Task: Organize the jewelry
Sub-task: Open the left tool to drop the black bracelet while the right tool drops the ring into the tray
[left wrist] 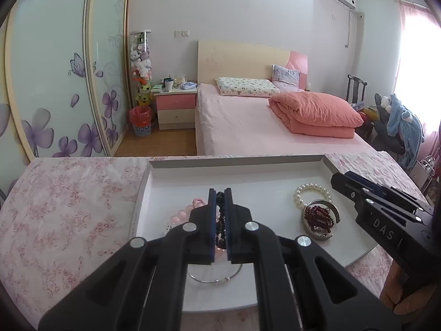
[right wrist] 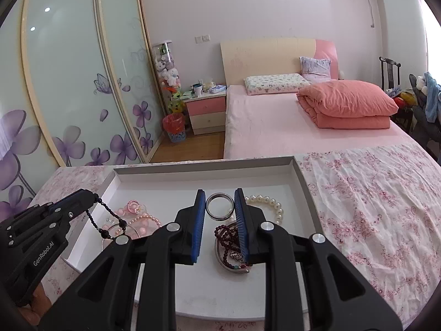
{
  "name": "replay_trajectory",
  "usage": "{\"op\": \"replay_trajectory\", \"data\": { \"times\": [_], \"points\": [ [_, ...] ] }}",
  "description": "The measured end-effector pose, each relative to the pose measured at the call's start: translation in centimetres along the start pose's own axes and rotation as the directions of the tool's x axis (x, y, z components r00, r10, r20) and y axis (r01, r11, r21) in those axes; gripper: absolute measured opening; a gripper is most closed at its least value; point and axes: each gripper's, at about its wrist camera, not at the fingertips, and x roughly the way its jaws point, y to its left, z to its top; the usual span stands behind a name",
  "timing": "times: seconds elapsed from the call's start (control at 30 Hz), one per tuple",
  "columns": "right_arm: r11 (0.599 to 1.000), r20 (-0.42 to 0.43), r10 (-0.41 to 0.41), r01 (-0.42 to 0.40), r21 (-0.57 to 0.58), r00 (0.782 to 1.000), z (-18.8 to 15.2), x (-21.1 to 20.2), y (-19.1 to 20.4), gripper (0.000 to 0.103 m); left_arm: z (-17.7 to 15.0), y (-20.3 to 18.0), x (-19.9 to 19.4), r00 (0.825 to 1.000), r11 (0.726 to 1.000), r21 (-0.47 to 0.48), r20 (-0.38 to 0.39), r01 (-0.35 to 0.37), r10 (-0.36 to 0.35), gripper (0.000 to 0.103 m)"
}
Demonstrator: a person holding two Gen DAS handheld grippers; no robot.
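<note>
I am holding the light, limp black bead strand clenched in the left hand-held gripper, pinching across its beads above the tray, while the right hand-held gripper is hovering released.

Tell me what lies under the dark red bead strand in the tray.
The dark red bead strand lies coiled on an open silver bangle, with the white tray floor beneath. The beads and the right gripper cover part of the bangle.

Left claw pinching dark bead strand over white tray, pearl bracelet nearby
</note>
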Motion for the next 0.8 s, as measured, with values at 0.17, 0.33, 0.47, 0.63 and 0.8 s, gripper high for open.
{"op": "replay_trajectory", "data": {
  "times": [0.17, 0.33, 0.47, 0.63, 0.8],
  "points": [
    [1.000, -0.007, 0.005, -0.005, 0.013, 1.000, 0.1, -0.1, -0.4, 0.035, 0.2, 0.1, 0.9, 1.000, 1.000, -0.018, -0.011, 0.005, -0.005, 0.019],
    [0.999, 0.003, -0.007, 0.007, 0.032, 1.000, -0.1, -0.8, -1.3, 0.037, 0.3, 1.3, 0.6, 1.000, 0.999, -0.049, -0.003, -0.013, 0.013, 0.022],
    [0.999, 0.008, -0.013, 0.012, 0.035, 1.000, -0.2, -1.6, -1.6, 0.037, 0.3, 2.7, -0.2, 0.999, 0.996, -0.078, -0.002, -0.038, 0.038, 0.024],
    [1.000, 0.010, -0.018, 0.017, 0.020, 1.000, -0.7, -2.7, -1.6, 0.037, -0.1, 3.2, -1.6, 0.998, 0.995, -0.082, 0.003, -0.059, 0.060, 0.029],
    [1.000, -0.011, -0.021, 0.021, 0.012, 1.000, -1.8, -4.0, -1.8, 0.036, -1.3, 3.3, -3.4, 0.997, 0.994, -0.077, -0.002, -0.078, 0.078, 0.035]
  ]
}}
